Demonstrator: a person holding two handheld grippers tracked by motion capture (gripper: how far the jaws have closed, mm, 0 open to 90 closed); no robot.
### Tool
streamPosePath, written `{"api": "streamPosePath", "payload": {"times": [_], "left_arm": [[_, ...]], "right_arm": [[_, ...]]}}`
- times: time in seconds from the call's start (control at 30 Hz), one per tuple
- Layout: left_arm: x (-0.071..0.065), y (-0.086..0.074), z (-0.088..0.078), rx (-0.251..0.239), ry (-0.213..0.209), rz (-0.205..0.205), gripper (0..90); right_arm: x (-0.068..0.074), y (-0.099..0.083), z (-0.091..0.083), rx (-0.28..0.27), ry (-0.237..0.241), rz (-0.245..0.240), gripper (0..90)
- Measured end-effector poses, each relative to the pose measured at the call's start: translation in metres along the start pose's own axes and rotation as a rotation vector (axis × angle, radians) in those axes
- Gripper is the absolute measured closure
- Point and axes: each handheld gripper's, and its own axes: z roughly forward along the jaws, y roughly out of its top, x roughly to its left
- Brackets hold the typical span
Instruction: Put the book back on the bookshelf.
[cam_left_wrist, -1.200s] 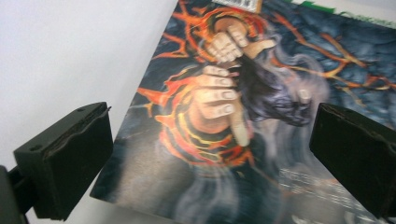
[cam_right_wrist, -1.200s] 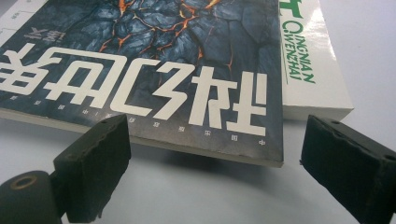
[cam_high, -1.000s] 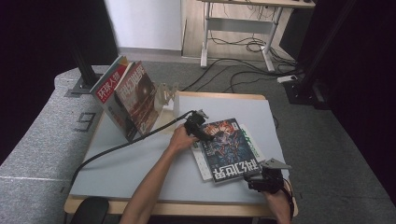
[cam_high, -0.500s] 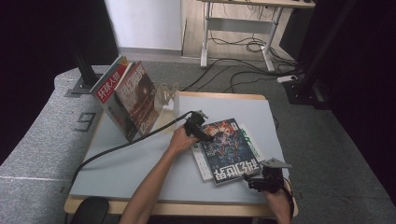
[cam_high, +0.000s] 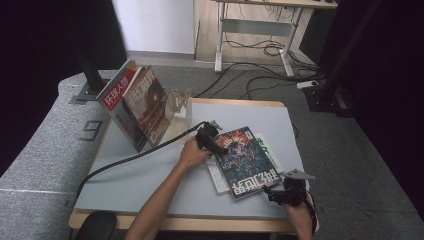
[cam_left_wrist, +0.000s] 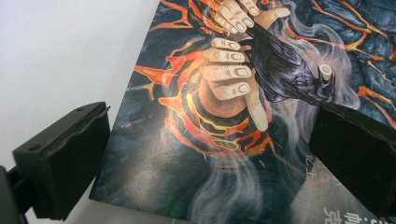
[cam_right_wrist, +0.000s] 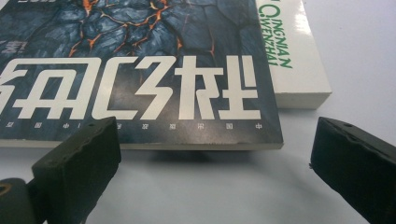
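High view: the left gripper rests at the far left corner of the dark magazine; the right gripper sits just beside its near right corner.

Left gripper view: jaws spread wide, the magazine cover lying flat beneath and between them, unpinched.

Right gripper view: jaws have just been opening and stand wide, nothing between them; the magazine edge lies just ahead, atop a white book.

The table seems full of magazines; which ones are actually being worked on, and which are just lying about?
In use:
dark lava-cover magazine
white green-lettered magazine beneath it
left hand-held gripper, open
right hand-held gripper, open

Lying about:
clear plastic rack
red-titled upright magazine
dark upright magazine
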Motion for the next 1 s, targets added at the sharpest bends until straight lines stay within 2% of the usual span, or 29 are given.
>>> {"api": "streamPosePath", "payload": {"times": [0.37, 0.77, 1.0], "left_arm": [[-0.005, -0.006, -0.003, 0.000, 0.008, -0.036, 0.0], [-0.015, -0.009, -0.013, 0.043, 0.038, 0.003, 0.1], [-0.017, -0.015, -0.016, 0.035, 0.037, -0.007, 0.2]], "right_arm": [[-0.004, 0.000, -0.001, 0.002, -0.027, 0.024, 1.2], [-0.011, 0.000, -0.001, -0.009, -0.068, 0.044, 1.2], [-0.013, 0.000, -0.001, -0.013, -0.083, 0.056, 1.1]]}}
